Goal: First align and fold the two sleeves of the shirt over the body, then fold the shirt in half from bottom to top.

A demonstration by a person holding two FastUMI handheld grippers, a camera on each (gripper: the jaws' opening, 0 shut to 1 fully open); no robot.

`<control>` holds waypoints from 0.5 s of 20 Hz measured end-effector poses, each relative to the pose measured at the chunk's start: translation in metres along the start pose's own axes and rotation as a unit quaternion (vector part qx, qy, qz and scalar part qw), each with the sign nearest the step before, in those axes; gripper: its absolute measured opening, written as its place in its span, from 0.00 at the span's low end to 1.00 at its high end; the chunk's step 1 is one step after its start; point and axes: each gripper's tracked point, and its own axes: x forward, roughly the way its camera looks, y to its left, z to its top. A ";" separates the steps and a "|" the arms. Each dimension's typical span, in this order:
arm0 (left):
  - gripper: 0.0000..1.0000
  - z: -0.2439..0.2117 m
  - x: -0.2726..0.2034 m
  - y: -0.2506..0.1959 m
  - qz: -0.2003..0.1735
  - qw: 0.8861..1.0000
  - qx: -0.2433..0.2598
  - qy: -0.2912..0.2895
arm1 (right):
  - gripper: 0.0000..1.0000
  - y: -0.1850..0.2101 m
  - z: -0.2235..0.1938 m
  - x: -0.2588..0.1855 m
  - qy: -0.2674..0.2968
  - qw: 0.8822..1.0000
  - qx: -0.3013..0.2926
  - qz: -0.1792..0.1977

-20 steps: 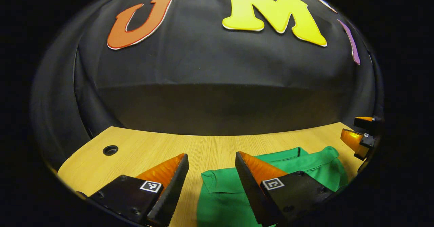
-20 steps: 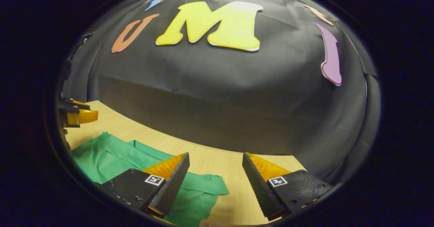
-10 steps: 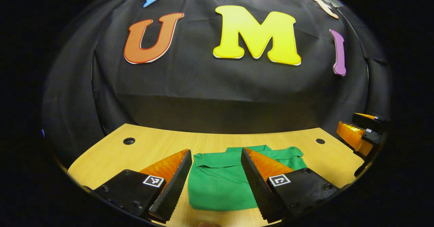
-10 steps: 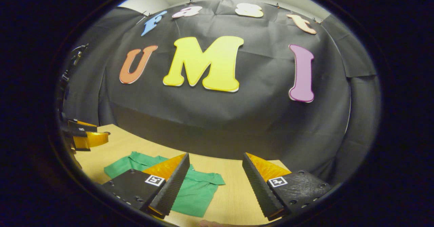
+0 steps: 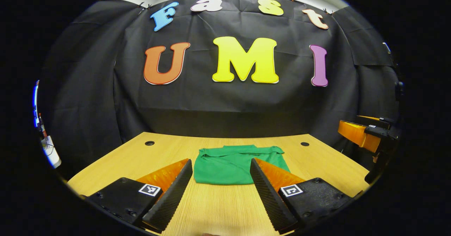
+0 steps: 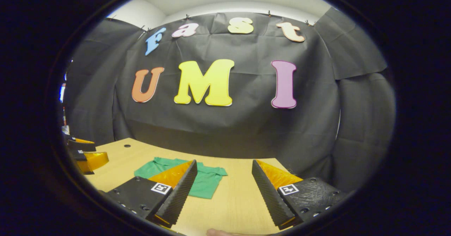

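Left gripper view: wooden table (image 5: pixel 218 207) spans the lower half, light grain, its far edge against the black cloth wall. Two round cable holes sit near that far edge, one at 10 o'clock (image 5: pixel 149 143) and one at 2 o'clock (image 5: pixel 304 144) from the shirt. Green shirt (image 5: pixel 230 163) lies flat on the table as a compact rectangle, sleeves in over the body, collar edge on the far side, near edge straight. Left gripper (image 5: pixel 221 165) sits above the table at 6 o'clock from the shirt, jaws wide apart, nothing between them, not touching the cloth. Right gripper (image 5: pixel 363 137) shows at 3 o'clock of this view, off the table's right corner, well apart from the shirt. Right gripper view: same table (image 6: pixel 232 200); shirt (image 6: pixel 206 181) lies at 9 o'clock of the gap between the fingers, partly behind one finger. Right gripper (image 6: pixel 224 165) jaws wide, empty, clear of the shirt. Left gripper (image 6: pixel 86 155) at the 9 o'clock rim; spread cannot be told there.
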 end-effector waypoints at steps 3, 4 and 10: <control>1.00 -0.004 -0.026 -0.010 -0.011 1.000 -0.006 -0.013 | 0.96 -0.015 -0.015 -0.037 0.000 1.000 -0.010 -0.011; 1.00 -0.008 -0.030 -0.014 -0.011 1.000 -0.013 -0.012 | 0.96 -0.015 -0.020 -0.048 0.000 1.000 0.004 -0.008; 1.00 0.001 -0.050 -0.020 0.010 0.999 -0.006 -0.030 | 0.96 -0.024 -0.009 -0.092 -0.035 0.999 -0.015 -0.017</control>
